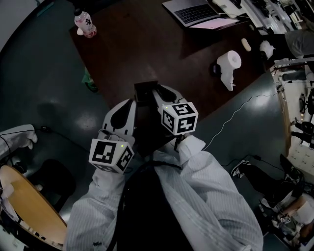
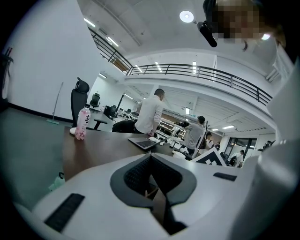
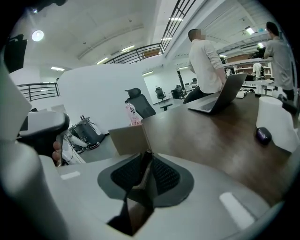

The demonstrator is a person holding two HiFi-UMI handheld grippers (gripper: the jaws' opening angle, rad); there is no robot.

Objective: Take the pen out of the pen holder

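Dark brown bench (image 1: 127, 54), open office behind. Right hand-held gripper (image 3: 144, 163) is clamped on the pen (image 3: 147, 154) at lower centre. The pen's long axis runs along the jaws, far end pointing up-frame at the pen holder (image 3: 127, 139). Left hand-held gripper (image 2: 150, 161): jaws together, empty.

Dark brown bench (image 1: 137, 49) on a dull teal-grey floor (image 1: 49, 73). The bottle (image 1: 85, 23) is pink with a white cap. The paper roll (image 1: 229, 61) is white and the laptop (image 1: 191, 11) silver-grey. Marker cubes (image 1: 179, 117) carry black-and-white squares. Sleeve (image 1: 216, 196) white, finely striped; pen (image 3: 143, 160) dark.
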